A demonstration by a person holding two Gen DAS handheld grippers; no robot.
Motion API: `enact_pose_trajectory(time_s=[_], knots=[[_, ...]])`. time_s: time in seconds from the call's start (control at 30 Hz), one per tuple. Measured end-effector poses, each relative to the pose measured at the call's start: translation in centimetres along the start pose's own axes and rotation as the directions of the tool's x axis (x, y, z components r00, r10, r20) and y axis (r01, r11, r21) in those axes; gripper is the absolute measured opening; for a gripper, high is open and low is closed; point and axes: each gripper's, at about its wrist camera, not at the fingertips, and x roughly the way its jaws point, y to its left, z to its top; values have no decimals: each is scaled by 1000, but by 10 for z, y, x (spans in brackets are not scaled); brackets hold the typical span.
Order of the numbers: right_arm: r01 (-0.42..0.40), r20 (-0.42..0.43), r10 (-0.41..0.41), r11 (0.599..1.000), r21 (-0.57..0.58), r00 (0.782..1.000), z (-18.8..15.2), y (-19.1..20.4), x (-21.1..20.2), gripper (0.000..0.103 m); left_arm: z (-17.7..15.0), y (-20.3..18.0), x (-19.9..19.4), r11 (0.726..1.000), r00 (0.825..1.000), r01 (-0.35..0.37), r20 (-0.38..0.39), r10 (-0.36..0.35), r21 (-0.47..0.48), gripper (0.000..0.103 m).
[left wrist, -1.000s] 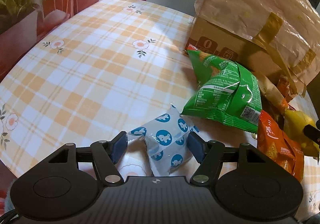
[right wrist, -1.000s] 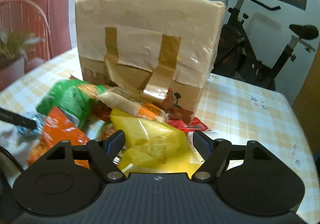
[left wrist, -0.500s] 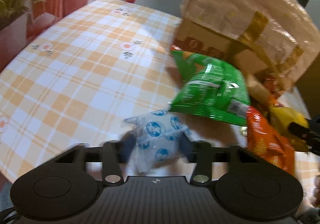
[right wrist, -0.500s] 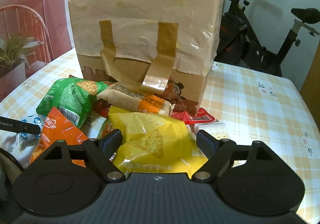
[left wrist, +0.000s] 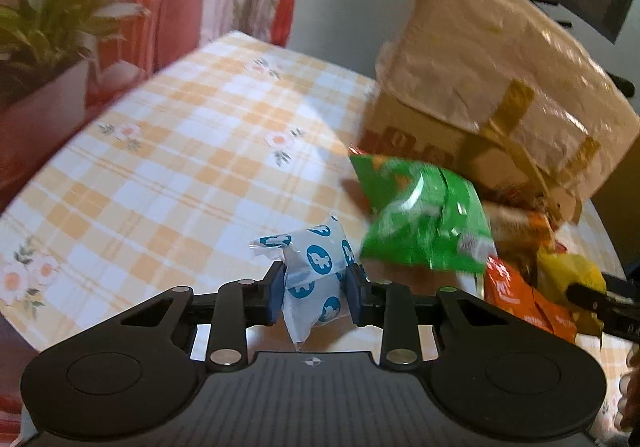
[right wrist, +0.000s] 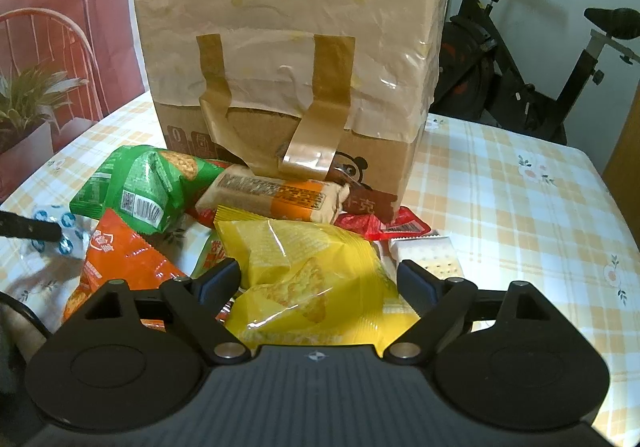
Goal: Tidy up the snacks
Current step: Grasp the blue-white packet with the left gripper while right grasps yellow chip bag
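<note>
My left gripper (left wrist: 315,293) has a white packet with blue dots (left wrist: 316,259) pinched between its pads, lifted a little off the checked tablecloth (left wrist: 180,175); its jaws are closing. Right of it lies a green snack bag (left wrist: 424,227). In the right wrist view, my right gripper (right wrist: 318,283) straddles a yellow chip bag (right wrist: 304,259). Its jaws are opening and the pads stand clear of the bag. Around the yellow bag lie an orange bag (right wrist: 120,259), the green bag (right wrist: 140,187), a beige-orange biscuit pack (right wrist: 276,195), a red packet (right wrist: 380,225) and a white cracker pack (right wrist: 432,259).
A tall taped cardboard box (right wrist: 288,47) stands behind the snack pile. An exercise bike (right wrist: 520,79) is beyond the table's far right edge. A potted plant (left wrist: 48,47) sits past the left edge. Bare tablecloth lies left of the pile and right of the box.
The left jaws have drawn in onto the blue-dotted packet and lifted it slightly. The right jaws have spread wider around the yellow bag; that hand stays in place.
</note>
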Motion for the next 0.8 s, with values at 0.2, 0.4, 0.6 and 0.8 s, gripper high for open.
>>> enact_pose_trajectory(time_s=[0.2, 0.4, 0.6, 0.8], knots=[[-3, -15, 3, 1000, -4, 1000, 1, 0, 3, 91, 12, 7, -15, 998, 996, -52, 68, 54, -29, 26], [-5, -31, 5, 1000, -3, 1000, 0, 1, 4, 92, 13, 2, -13, 1000, 997, -27, 69, 27, -2, 22], [9, -39, -9, 1000, -5, 999, -5, 1, 5, 92, 4, 1, -10, 1000, 999, 20, 45, -21, 24, 28], [14, -35, -14, 1000, -7, 999, -6, 2, 5, 92, -5, -1, 1, 997, 998, -53, -13, 54, 60, 40]])
